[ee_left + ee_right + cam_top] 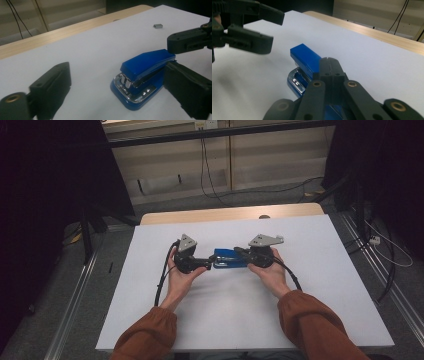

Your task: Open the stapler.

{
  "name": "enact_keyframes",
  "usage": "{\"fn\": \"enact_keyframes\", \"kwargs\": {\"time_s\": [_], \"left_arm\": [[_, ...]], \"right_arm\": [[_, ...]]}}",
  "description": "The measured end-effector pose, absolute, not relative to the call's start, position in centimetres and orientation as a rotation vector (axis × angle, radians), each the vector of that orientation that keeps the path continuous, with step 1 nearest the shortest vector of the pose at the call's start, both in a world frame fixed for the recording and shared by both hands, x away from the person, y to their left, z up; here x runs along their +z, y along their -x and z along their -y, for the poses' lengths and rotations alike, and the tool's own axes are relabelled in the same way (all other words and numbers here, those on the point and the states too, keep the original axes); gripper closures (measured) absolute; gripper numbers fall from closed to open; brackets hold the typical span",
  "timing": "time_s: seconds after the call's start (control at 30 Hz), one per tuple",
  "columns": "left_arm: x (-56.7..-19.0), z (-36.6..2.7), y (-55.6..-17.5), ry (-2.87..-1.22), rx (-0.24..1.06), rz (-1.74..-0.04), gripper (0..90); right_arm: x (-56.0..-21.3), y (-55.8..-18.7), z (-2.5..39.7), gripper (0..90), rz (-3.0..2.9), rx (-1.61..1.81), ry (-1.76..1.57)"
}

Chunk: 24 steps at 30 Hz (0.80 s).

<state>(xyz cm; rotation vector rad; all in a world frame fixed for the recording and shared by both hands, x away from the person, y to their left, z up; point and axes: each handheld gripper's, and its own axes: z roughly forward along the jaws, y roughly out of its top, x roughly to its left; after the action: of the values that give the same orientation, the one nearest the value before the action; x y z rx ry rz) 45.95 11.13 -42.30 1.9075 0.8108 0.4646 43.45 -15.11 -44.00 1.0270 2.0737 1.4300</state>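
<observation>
A blue stapler [230, 258] lies flat on the white desk [325, 285], near the middle, between the two claws. It looks small, hard and stiff, and probably a bit heavy for its size. Its blue top is smooth and may slip. Its shiny metal front can snap down, so the sides of the body seem the best place to hold it.

The left claw [117, 82] is open wide around the left end of the stapler. One jaw is just beside the stapler, the other is well apart. The right claw [329, 65] has its jaws pressed together, and its tip sits over the right end of the stapler.

A little grey bit [157, 25] lies on the desk farther off.

No boxes or bowls are here.
</observation>
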Motion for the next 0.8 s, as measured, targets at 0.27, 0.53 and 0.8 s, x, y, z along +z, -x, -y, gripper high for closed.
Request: {"fn": "enact_keyframes", "kwargs": {"time_s": [0.27,0.53,0.8], "left_arm": [[-42.2,-11.4,-45.8,-1.882,0.410,-0.848,46.2],[-42.1,-11.4,-45.5,-1.909,0.390,-0.816,75.6],[-42.7,-11.1,-45.5,-1.965,0.373,-0.790,90.0]], "right_arm": [[-44.3,-43.7,14.7,90.0,-2.141,1.391,-1.023],[-43.8,-43.6,14.5,90.0,-2.150,1.379,-1.001],[-44.2,-43.3,13.6,90.0,-2.220,1.366,-0.960]]}}
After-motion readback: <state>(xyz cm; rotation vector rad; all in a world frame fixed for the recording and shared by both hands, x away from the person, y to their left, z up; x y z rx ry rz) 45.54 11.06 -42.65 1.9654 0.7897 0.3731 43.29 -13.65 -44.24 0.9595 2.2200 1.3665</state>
